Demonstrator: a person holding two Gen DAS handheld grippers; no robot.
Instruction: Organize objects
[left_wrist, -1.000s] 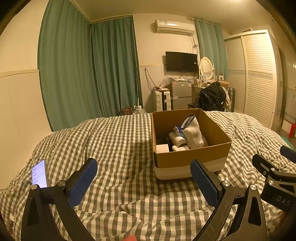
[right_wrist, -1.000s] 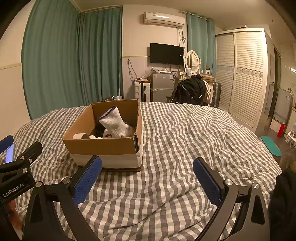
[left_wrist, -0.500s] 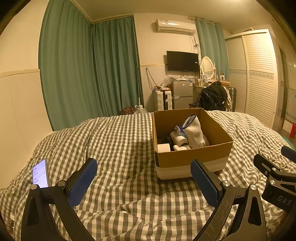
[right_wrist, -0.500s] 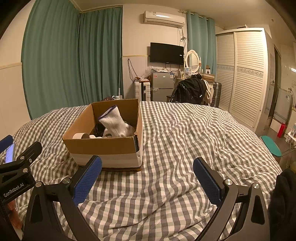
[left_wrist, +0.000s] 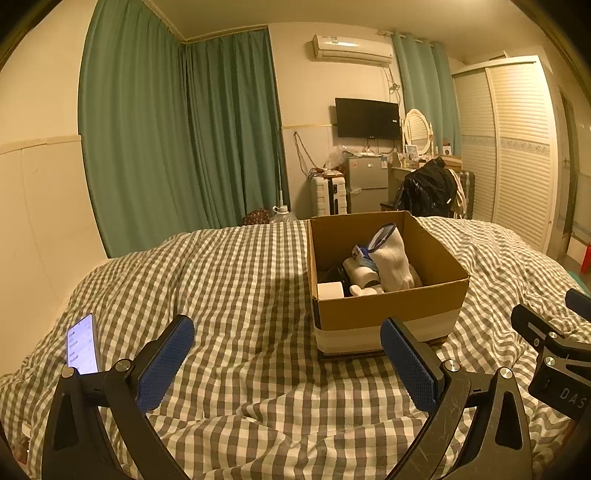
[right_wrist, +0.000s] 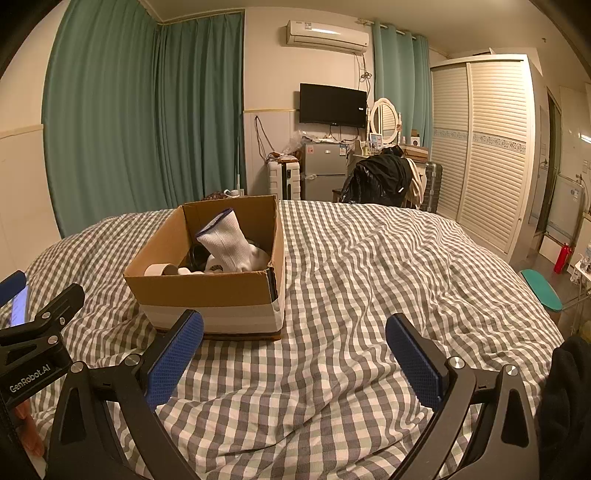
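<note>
An open cardboard box (left_wrist: 391, 314) (right_wrist: 207, 291) stands on the checked bedspread (left_wrist: 236, 280) (right_wrist: 369, 280). Inside it a white sock with a blue cuff (left_wrist: 393, 254) (right_wrist: 229, 240) stands up among a white roll (right_wrist: 157, 269), a small white block (left_wrist: 330, 290) and dark items. My left gripper (left_wrist: 288, 358) hovers open over the bedspread, short of the box and to its left. My right gripper (right_wrist: 295, 354) is open too, near the box's front right corner. Nothing sits between either pair of blue pads.
A lit phone (left_wrist: 82, 345) lies on the bed at the far left. Beyond the bed are green curtains (left_wrist: 177, 140), a small fridge (left_wrist: 367, 182), a chair draped with a black jacket (right_wrist: 376, 181) and a louvred wardrobe (right_wrist: 480, 147). A dark garment (right_wrist: 569, 402) sits at the right edge.
The left wrist view has shifted very slightly. Both grippers stay open and the box and its contents have not moved.
</note>
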